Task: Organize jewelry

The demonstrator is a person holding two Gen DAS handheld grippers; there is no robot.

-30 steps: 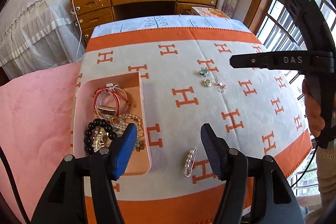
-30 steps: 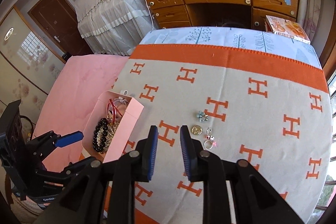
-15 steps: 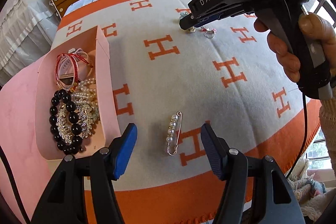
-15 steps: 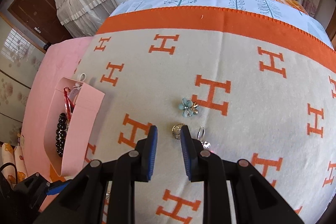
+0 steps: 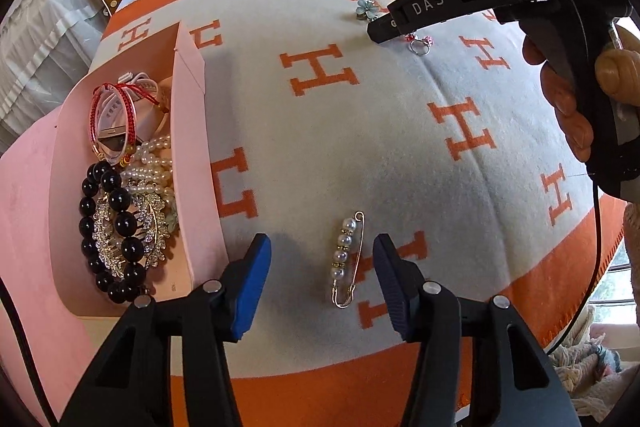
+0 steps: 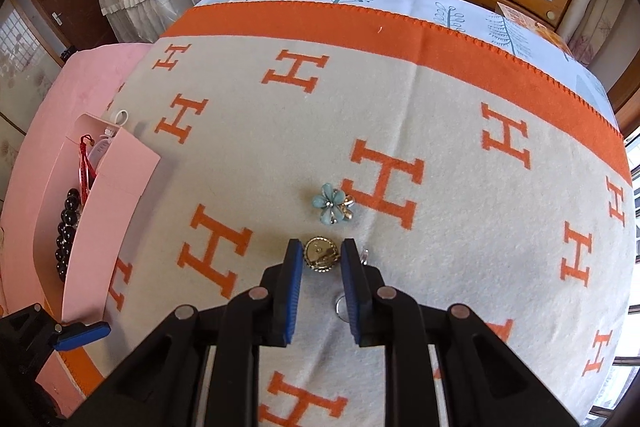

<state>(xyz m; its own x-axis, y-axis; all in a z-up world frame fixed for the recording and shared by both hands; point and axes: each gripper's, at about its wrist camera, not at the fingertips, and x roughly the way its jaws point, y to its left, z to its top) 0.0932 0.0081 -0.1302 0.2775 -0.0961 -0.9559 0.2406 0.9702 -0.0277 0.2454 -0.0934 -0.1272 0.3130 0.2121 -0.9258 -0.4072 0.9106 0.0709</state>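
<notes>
Your left gripper point(image 5: 320, 259) is closing around the pearl pin point(image 5: 347, 255), but its pads do not touch it yet. The pin is a thin gold safety pin with four white pearls in a row; it lies on the blanket point(image 5: 320, 155) just beside the pink box point(image 5: 192, 163). Your right gripper point(image 6: 320, 257) is closing too, and a small round gold piece point(image 6: 320, 253) sits between its jaws, seemingly untouched.
</notes>
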